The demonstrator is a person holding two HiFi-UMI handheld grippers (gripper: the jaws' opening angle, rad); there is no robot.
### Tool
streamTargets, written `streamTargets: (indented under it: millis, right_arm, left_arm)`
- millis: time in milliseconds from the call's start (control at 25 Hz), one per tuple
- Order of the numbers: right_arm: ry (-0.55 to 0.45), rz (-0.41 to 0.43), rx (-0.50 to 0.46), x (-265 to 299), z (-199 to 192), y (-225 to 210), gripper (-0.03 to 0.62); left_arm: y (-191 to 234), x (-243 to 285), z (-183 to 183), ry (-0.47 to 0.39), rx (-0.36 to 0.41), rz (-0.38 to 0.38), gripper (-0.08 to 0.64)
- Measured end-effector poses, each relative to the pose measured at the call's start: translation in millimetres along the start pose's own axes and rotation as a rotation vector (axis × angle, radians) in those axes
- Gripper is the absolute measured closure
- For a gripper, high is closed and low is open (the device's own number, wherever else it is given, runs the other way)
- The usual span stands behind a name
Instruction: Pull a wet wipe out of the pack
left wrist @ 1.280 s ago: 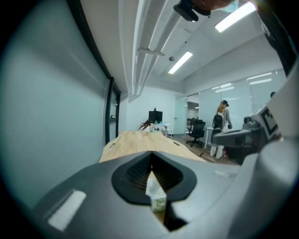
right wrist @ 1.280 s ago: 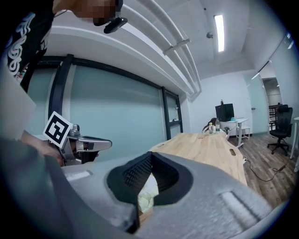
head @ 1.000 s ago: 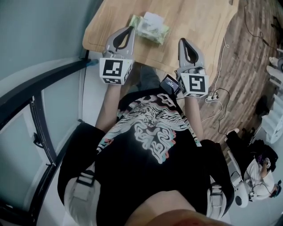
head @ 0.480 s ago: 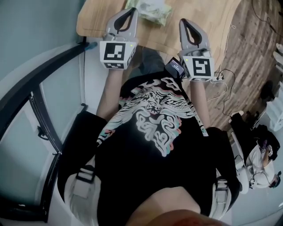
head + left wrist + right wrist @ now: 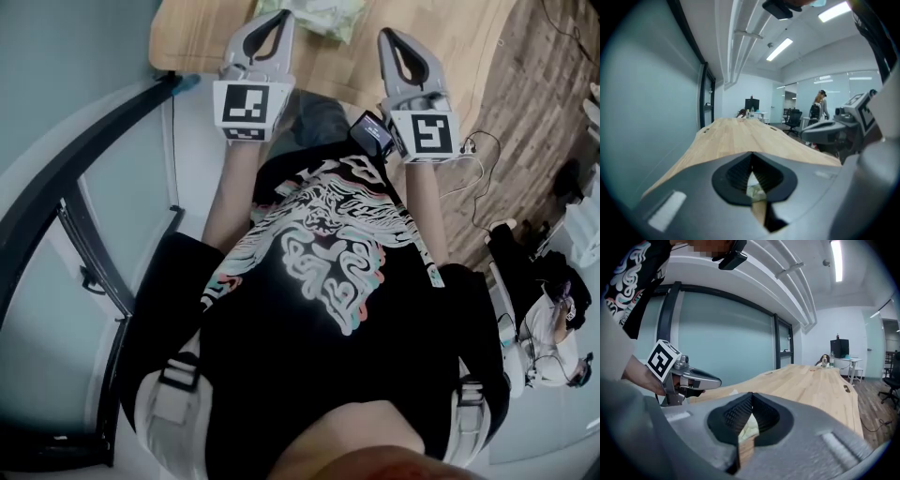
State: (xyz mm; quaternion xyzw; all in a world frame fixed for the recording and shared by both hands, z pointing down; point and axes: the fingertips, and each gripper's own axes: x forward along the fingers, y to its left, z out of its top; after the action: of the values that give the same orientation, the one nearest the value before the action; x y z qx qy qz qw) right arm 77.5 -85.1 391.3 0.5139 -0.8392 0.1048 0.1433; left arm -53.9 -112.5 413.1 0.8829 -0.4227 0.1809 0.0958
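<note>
The green wet wipe pack (image 5: 323, 13) lies on the wooden table (image 5: 450, 47), at the top edge of the head view and partly cut off. My left gripper (image 5: 279, 16) is shut and empty, its tip just left of the pack. My right gripper (image 5: 385, 35) is also shut and empty, a little to the pack's right and nearer to me. In the left gripper view the jaws (image 5: 751, 157) meet, and a bit of the pack (image 5: 754, 191) shows through the gap below them. The right gripper view shows its jaws (image 5: 751, 395) closed too, with the pack (image 5: 749, 427) beyond.
The table's near edge runs just under both grippers. A small screen device (image 5: 372, 133) sits by the right gripper. A cable and power strip (image 5: 464, 145) lie on the wood floor at right. Another person (image 5: 553, 328) sits at lower right. A dark-framed glass wall (image 5: 84, 187) stands at left.
The table and pack have slid up toward the top of the head view, and both grippers sit higher in the frame. Both stay shut and empty.
</note>
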Motion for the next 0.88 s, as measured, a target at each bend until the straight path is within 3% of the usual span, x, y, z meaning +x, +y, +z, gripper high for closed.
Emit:
streamTargets:
  millis: [400,880]
  right_arm:
    - [0.051,0.098,-0.027,23.4,-24.0,16.4,0.592]
    - [0.065,0.126,0.004,50.5,-40.2,14.0,0.591]
  left_arm:
    - [-10.3,9.7,-30.5,0.059,0.011,-0.030,0.574]
    - [-16.8,32.3,-43.3,0.081,0.034,-0.082,0.574]
